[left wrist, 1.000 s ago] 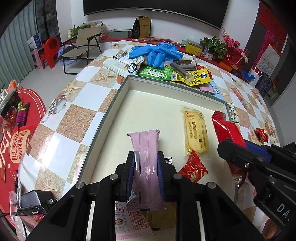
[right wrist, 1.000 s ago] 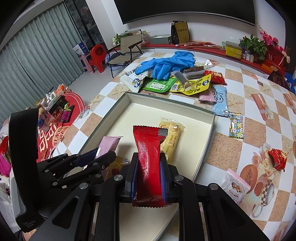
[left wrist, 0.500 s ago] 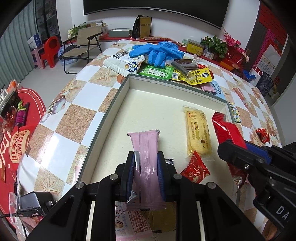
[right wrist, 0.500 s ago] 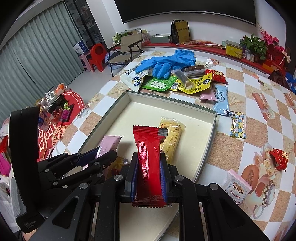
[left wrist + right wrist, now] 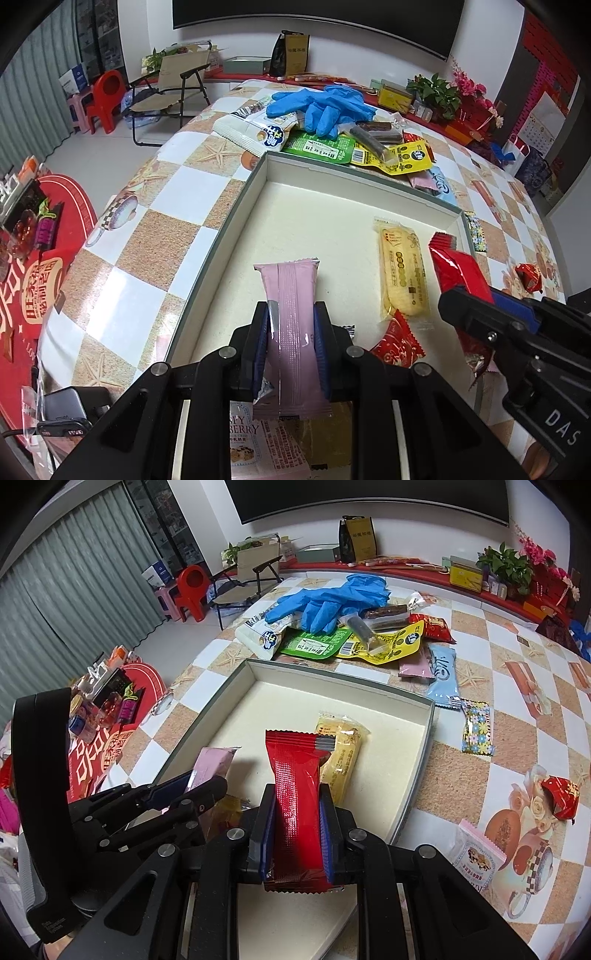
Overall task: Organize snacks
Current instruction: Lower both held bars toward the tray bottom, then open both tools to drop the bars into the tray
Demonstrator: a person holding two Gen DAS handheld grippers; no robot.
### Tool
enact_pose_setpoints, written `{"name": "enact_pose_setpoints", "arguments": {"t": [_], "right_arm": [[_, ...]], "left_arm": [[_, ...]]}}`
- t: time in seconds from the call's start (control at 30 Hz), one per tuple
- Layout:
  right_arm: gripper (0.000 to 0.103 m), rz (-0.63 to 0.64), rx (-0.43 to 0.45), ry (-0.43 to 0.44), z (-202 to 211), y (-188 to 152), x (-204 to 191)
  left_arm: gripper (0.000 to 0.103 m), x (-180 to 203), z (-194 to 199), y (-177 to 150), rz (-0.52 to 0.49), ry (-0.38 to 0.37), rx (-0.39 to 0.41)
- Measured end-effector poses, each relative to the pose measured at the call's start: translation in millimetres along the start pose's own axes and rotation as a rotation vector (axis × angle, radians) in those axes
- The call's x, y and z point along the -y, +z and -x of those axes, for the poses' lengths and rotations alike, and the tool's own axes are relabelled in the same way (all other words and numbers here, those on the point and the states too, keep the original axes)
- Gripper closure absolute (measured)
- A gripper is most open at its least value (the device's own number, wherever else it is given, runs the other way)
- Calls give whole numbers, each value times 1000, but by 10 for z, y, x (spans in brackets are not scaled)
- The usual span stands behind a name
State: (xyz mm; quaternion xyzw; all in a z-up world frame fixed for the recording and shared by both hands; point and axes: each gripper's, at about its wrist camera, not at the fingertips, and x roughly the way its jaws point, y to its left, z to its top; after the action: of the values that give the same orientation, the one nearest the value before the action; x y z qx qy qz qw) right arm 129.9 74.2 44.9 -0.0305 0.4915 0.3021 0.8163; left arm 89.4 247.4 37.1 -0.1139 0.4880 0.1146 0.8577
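Note:
My left gripper (image 5: 291, 332) is shut on a pink snack packet (image 5: 291, 306) and holds it over the near left part of a shallow grey-rimmed box (image 5: 236, 206). My right gripper (image 5: 297, 823) is shut on a red snack packet (image 5: 295, 775) above the box's near right part (image 5: 421, 746). In the box lie a yellow cracker packet (image 5: 402, 273), a small red sweet (image 5: 397, 343) and a strawberry biscuit pack (image 5: 266, 443). The right gripper shows at the right of the left wrist view (image 5: 491, 317).
Beyond the box's far wall lies a heap of snacks with blue gloves (image 5: 328, 598) on top. A light blue packet (image 5: 443, 675), a flowered sweet (image 5: 476, 727), a red sweet (image 5: 561, 794) and a pink biscuit pack (image 5: 476, 856) lie on the checked tablecloth at the right.
Both grippers have drawn back very slightly toward the near edge, each still holding its packet. Nothing was let go.

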Motion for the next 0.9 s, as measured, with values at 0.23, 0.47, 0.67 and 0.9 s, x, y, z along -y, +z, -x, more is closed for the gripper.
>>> {"name": "enact_pose_setpoints", "arguments": {"t": [0.23,0.47,0.67,0.9], "right_arm": [[81,6,1,-3,4,-7,-10],[81,8,-1,-2,5,-2,-22],[71,-20,2,4,53,-2,23],[13,-55,94,30,360,-86,149]], "left_arm": [[78,-21,-7,52,3,3,1],[75,-62,-77,81,17,8,-28],[45,-112,-5,63,40,-21,-12],[35,51,238,-91,2,-42,33]]}}
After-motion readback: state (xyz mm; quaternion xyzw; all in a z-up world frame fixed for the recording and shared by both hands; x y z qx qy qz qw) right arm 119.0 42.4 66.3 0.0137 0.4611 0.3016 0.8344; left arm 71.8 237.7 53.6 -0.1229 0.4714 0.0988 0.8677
